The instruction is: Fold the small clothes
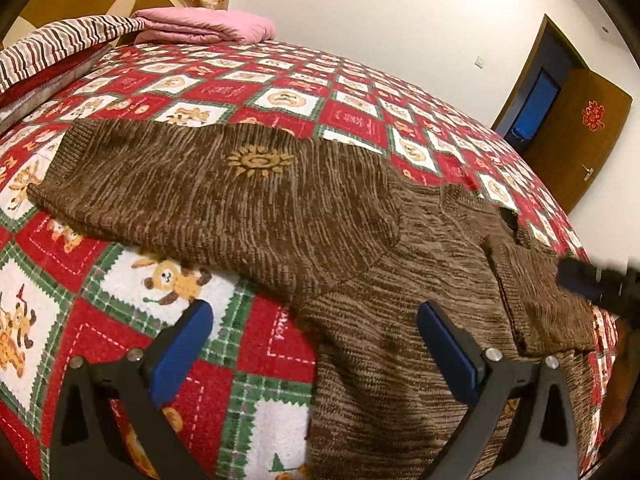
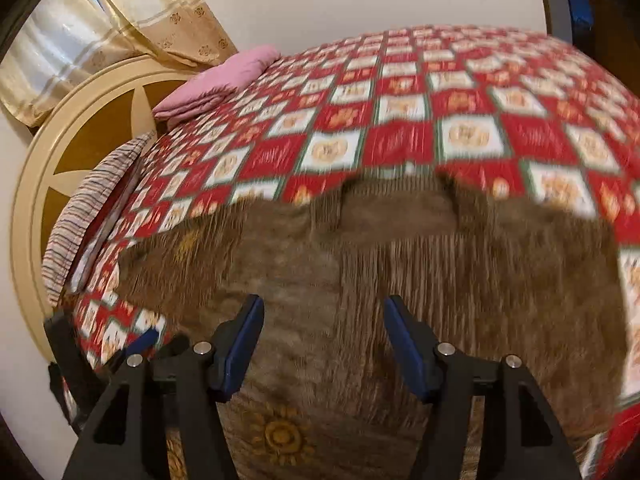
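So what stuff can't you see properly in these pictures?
- Brown sweater: its near end is cut off by the bottom edge, left wrist view.
- Its collar: smeared by motion blur, right wrist view.
- Quilt cartoons: blurred there too.
- Right gripper: mostly cut off at the edge, left wrist view.

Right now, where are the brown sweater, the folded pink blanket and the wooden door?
brown sweater (image 1: 224, 184): left wrist view, on its knit body below the sun motif.
pink blanket (image 1: 208, 26): left wrist view, on its top fold.
wooden door (image 1: 580, 140): left wrist view, on its panel.
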`<state>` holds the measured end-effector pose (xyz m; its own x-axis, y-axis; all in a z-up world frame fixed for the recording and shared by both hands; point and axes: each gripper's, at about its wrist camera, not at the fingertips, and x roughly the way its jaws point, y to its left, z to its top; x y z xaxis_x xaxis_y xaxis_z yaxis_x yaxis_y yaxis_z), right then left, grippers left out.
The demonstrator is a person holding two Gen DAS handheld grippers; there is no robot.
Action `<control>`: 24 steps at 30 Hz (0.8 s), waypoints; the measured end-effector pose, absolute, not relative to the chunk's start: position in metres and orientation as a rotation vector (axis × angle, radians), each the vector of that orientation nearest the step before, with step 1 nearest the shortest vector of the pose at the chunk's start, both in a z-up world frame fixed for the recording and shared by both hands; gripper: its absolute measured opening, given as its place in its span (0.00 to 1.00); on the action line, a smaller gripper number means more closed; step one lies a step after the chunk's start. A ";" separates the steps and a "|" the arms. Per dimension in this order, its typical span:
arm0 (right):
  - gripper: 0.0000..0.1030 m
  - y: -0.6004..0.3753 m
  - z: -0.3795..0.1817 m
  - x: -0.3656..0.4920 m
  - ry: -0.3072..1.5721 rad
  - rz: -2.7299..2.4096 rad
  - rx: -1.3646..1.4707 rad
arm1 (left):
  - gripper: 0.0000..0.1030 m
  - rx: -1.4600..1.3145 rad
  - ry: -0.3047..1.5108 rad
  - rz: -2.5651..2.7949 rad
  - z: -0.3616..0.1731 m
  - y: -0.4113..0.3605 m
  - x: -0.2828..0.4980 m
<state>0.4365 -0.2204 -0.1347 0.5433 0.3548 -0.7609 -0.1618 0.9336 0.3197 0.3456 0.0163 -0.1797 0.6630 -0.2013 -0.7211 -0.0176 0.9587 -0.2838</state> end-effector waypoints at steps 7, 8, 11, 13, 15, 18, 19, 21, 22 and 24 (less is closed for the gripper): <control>0.61 -0.328 -0.137 0.364 0.902 0.148 0.254 | 1.00 -0.252 0.855 -0.088 -0.177 0.015 0.346; 0.61 -0.350 -0.134 0.352 0.885 0.105 0.265 | 1.00 -0.240 0.854 -0.079 -0.175 0.014 0.346; 0.62 -0.412 -0.135 0.318 0.839 -0.085 0.265 | 1.00 -0.133 0.806 -0.058 -0.155 0.000 0.338; 0.63 -0.446 -0.143 0.305 0.833 -0.162 0.306 | 1.00 -0.069 0.785 -0.083 -0.140 -0.016 0.334; 0.63 -0.467 -0.153 0.300 0.829 -0.178 0.363 | 1.00 -0.017 0.789 -0.121 -0.126 -0.039 0.334; 0.64 -0.473 -0.166 0.293 0.768 -0.167 0.381 | 1.00 0.062 0.787 -0.171 -0.113 -0.077 0.336; 0.65 -0.470 -0.167 0.292 0.754 -0.168 0.362 | 1.00 0.096 0.782 -0.178 -0.112 -0.089 0.336; 0.68 -0.462 -0.163 0.291 0.743 -0.168 0.317 | 1.00 0.176 0.778 -0.173 -0.115 -0.115 0.341; 0.68 -0.457 -0.161 0.293 0.745 -0.143 0.306 | 1.00 0.197 0.786 -0.169 -0.120 -0.124 0.346; 0.68 -0.443 -0.160 0.301 0.766 -0.078 0.281 | 1.00 0.229 0.796 -0.126 -0.132 -0.141 0.359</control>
<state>0.3009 -0.4430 -0.1604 0.7201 0.0324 -0.6931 0.1710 0.9598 0.2225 0.3594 -0.1406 -0.1315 0.6939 -0.0259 -0.7196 0.1979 0.9677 0.1560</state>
